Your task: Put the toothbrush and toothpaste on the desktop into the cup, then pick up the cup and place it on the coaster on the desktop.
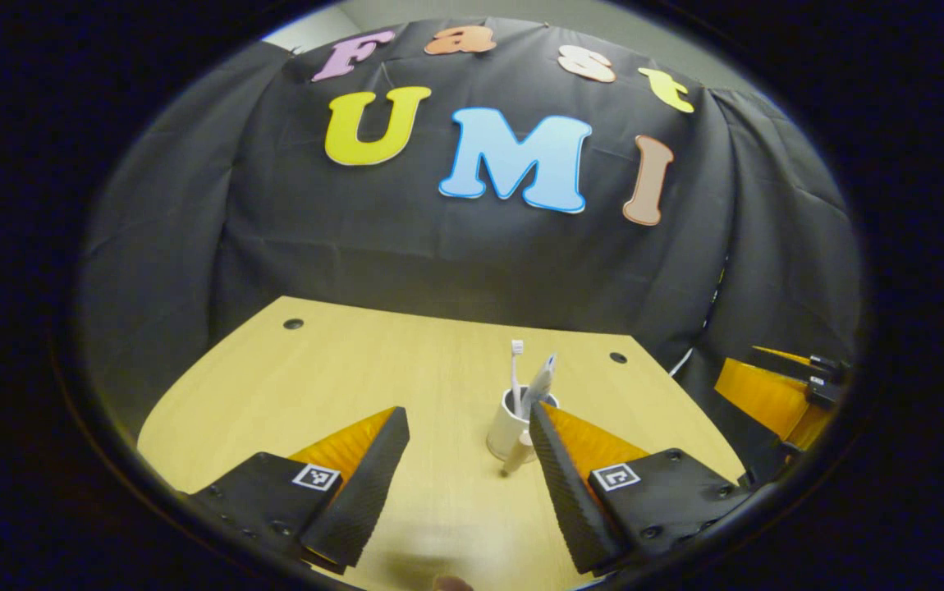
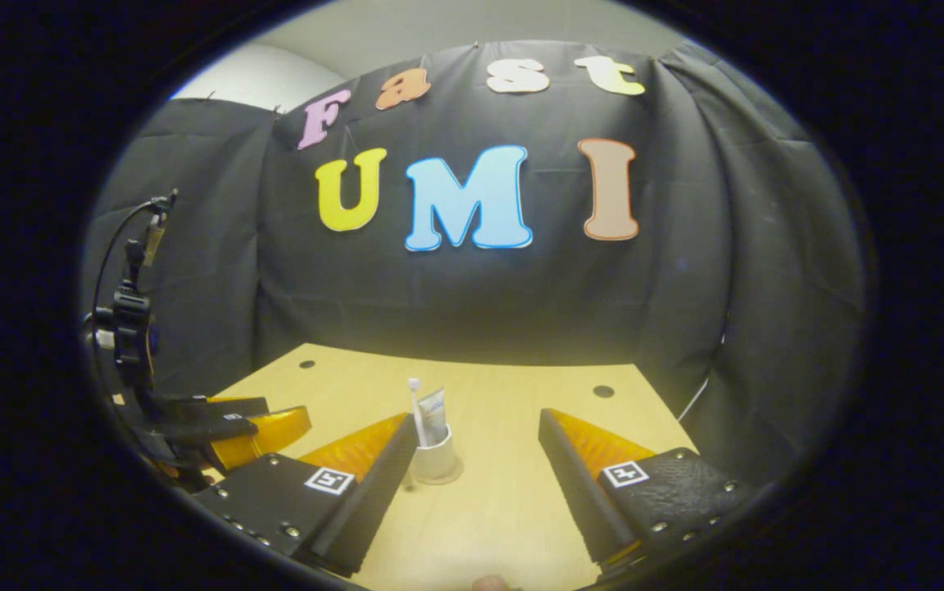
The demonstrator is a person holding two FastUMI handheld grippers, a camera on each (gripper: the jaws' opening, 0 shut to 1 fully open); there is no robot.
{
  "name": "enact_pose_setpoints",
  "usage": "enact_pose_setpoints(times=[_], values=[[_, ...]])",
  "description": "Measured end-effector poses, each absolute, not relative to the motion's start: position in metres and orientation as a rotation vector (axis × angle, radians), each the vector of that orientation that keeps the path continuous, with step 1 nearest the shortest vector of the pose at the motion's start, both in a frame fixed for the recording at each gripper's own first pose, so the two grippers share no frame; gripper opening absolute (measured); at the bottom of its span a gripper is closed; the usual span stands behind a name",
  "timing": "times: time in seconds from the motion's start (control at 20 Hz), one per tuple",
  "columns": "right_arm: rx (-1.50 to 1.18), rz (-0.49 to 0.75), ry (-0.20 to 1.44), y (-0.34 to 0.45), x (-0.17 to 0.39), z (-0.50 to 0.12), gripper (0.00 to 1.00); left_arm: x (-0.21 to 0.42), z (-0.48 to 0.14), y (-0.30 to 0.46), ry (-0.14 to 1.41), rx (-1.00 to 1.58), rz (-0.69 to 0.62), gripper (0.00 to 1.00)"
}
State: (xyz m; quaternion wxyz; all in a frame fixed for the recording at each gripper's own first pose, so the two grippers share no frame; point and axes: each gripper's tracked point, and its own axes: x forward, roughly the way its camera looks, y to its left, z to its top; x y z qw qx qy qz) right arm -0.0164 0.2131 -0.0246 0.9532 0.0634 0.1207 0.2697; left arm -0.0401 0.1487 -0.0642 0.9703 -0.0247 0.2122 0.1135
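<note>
A white cup (image 1: 509, 428) stands upright on the wooden desktop (image 1: 316, 369), holding a white toothbrush (image 1: 516, 361) and a toothpaste tube (image 1: 543, 379). My left gripper (image 1: 468, 413) is open, and the cup sits just beyond its right finger (image 1: 562, 484), apart from it. In the right gripper view the cup (image 2: 436, 458), with the toothbrush (image 2: 415, 406) and the toothpaste (image 2: 434, 414), rests on a thin round coaster (image 2: 454, 476). My right gripper (image 2: 477, 420) is open too. The cup is just past its left fingertip, untouched.
The desktop (image 2: 521, 501) has small dark holes near its far corners (image 1: 293, 323) (image 1: 618, 358). Black cloth closes off the back and sides. The right gripper (image 1: 776, 394) shows at the left view's right edge. The left gripper (image 2: 226, 427) with its cable shows at the right view's left.
</note>
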Motion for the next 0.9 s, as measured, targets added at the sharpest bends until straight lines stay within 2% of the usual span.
enact_pose_setpoints(times=[0.05,0.1,0.15,0.25,0.35,0.4,0.5,0.65,0.7,0.75,0.8,0.85,0.9], values=[[0.133,0.532,0.237,0.213,-0.019,-0.023,0.89,-0.042,-0.054,0.149,0.402,-0.031,0.225,0.91],[0.138,0.517,0.233,0.213,-0.022,-0.021,0.94,-0.043,-0.047,0.149,0.378,-0.016,0.220,0.96],[0.146,0.504,0.229,0.213,-0.025,-0.021,0.94,-0.045,-0.041,0.149,0.353,-0.002,0.211,0.92],[0.162,0.483,0.217,0.216,-0.029,-0.021,0.94,-0.049,-0.033,0.149,0.317,0.020,0.191,0.91],[0.162,0.470,0.219,0.219,-0.036,-0.024,0.94,-0.051,-0.034,0.150,0.307,0.035,0.177,0.96],[0.157,0.459,0.219,0.218,-0.037,-0.025,0.89,-0.051,-0.034,0.152,0.303,0.042,0.176,0.92],[0.138,0.422,0.220,0.215,-0.035,-0.027,0.94,-0.049,-0.035,0.158,0.305,0.049,0.168,0.92],[0.120,0.379,0.213,0.209,-0.033,-0.023,0.89,-0.044,-0.037,0.167,0.312,0.048,0.153,0.96],[0.121,0.370,0.205,0.207,-0.032,-0.020,0.94,-0.043,-0.035,0.168,0.306,0.048,0.149,0.96],[0.124,0.364,0.197,0.205,-0.032,-0.015,0.99,-0.041,-0.034,0.171,0.303,0.051,0.147,1.00],[0.128,0.356,0.188,0.203,-0.030,-0.011,0.94,-0.040,-0.033,0.173,0.303,0.057,0.148,0.96],[0.136,0.352,0.180,0.201,-0.030,-0.007,0.94,-0.040,-0.031,0.175,0.298,0.063,0.152,0.92],[0.143,0.348,0.174,0.199,-0.027,-0.004,0.94,-0.038,-0.029,0.174,0.294,0.064,0.149,0.96]])
